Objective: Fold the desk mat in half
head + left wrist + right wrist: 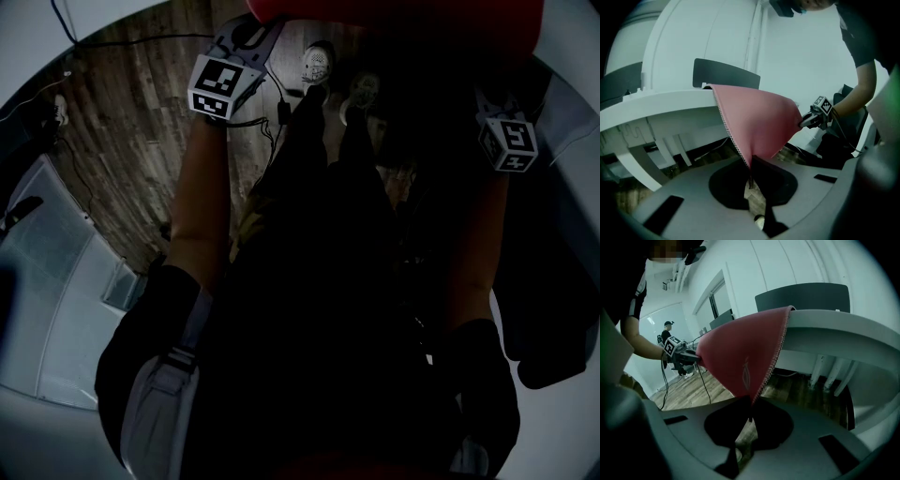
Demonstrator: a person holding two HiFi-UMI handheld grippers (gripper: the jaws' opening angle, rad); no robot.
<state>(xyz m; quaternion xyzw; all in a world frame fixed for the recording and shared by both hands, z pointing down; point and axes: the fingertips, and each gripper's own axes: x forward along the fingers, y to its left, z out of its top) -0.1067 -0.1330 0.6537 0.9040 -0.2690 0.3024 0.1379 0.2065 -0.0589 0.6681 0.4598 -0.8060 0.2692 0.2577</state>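
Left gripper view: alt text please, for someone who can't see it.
The left gripper is shut on one corner of the pink desk mat, which hangs off the edge of a white desk. The right gripper holds its far corner at right; a dark chair back stands behind.

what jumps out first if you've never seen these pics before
The pink desk mat grabs the eye: it comes off the edge of the white table and stretches down, taut, between two grippers. The left gripper is shut on one corner of it and the right gripper is shut on the other, each visible in the other's view.
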